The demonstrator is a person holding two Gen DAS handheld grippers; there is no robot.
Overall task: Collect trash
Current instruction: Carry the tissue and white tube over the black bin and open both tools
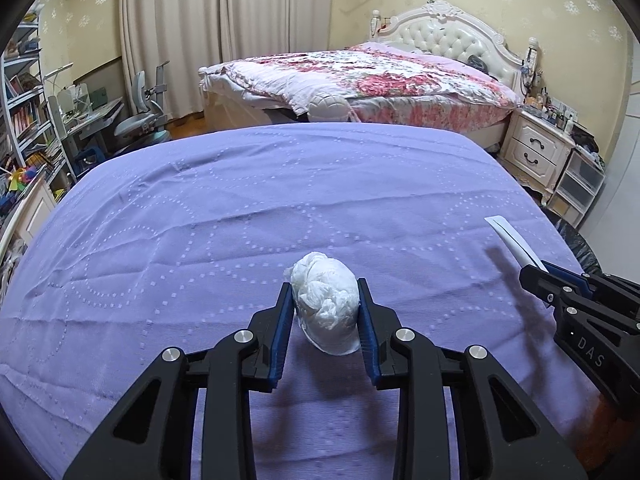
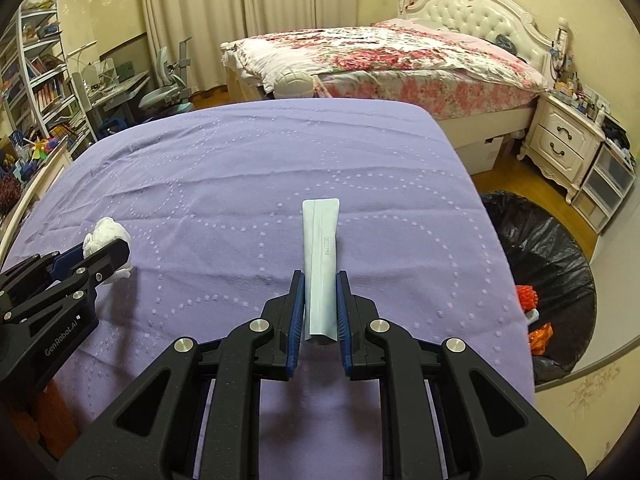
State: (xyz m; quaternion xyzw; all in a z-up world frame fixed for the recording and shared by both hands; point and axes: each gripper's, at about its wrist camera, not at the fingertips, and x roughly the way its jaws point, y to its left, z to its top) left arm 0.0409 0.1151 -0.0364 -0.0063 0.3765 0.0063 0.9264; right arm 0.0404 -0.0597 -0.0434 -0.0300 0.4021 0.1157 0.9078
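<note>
My left gripper [image 1: 325, 308] has its jaws clamped on a crumpled white tissue wad [image 1: 325, 312] over the purple-covered bench [image 1: 240, 208]. My right gripper [image 2: 320, 304] is clamped on a pale blue paper sachet [image 2: 320, 260], with the black-lined trash bin [image 2: 560, 264] just right of the bench.

Home bedroom: bed [image 1: 360, 76], nightstand [image 1: 532, 148]

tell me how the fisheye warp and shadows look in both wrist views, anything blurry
Left wrist view: the purple cover bulges into a dome, dark vignette in the corners, soft shadow under the tissue wad held in the left claw. Right wrist view: same bowing, the wrapper in the right claw stays sharp, its printed digits visible.
</note>
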